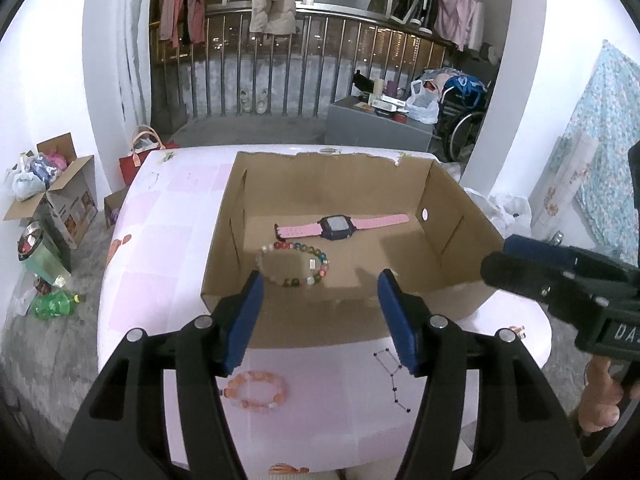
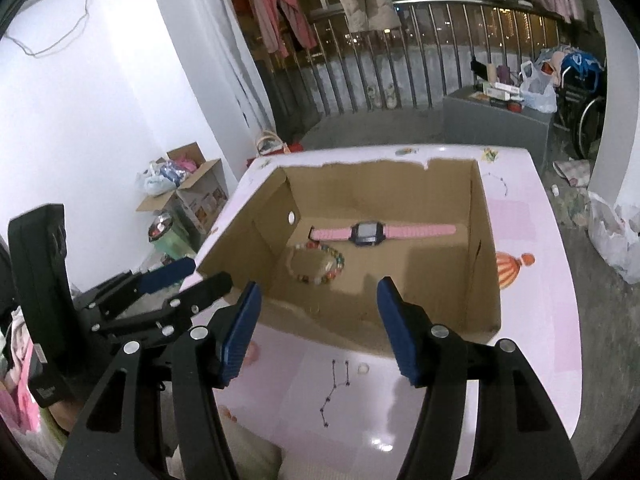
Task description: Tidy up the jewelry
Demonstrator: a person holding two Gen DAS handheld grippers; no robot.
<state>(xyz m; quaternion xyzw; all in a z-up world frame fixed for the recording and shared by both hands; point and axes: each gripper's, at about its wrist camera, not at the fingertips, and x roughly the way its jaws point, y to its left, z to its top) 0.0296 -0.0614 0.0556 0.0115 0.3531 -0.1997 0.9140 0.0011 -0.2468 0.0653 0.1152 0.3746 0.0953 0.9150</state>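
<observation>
An open cardboard box [image 1: 304, 330] stands on the pink table [image 1: 160, 240]. Inside it lie a pink-strapped watch [image 1: 340, 227] and a multicoloured bead bracelet [image 1: 294, 264]; the right wrist view shows the same watch [image 2: 368, 234] and bracelet [image 2: 320, 262]. In front of the box an orange-pink bead bracelet [image 1: 256, 390] and a thin dark chain [image 1: 392, 376] lie on the table, with a small ring [image 2: 363, 368] near the chain [image 2: 334, 392]. My left gripper [image 1: 320, 280] hovers open above the box's near wall, empty. My right gripper [image 2: 319, 286] is open and empty too, over the same wall.
Beyond the table a balcony railing [image 1: 280, 60] has clothes hanging above it. Cardboard boxes and bags [image 1: 52, 184] sit on the floor at left, with a green bottle [image 1: 52, 304]. A grey cabinet [image 1: 376, 128] and a wheelchair [image 1: 464, 120] stand at the back right.
</observation>
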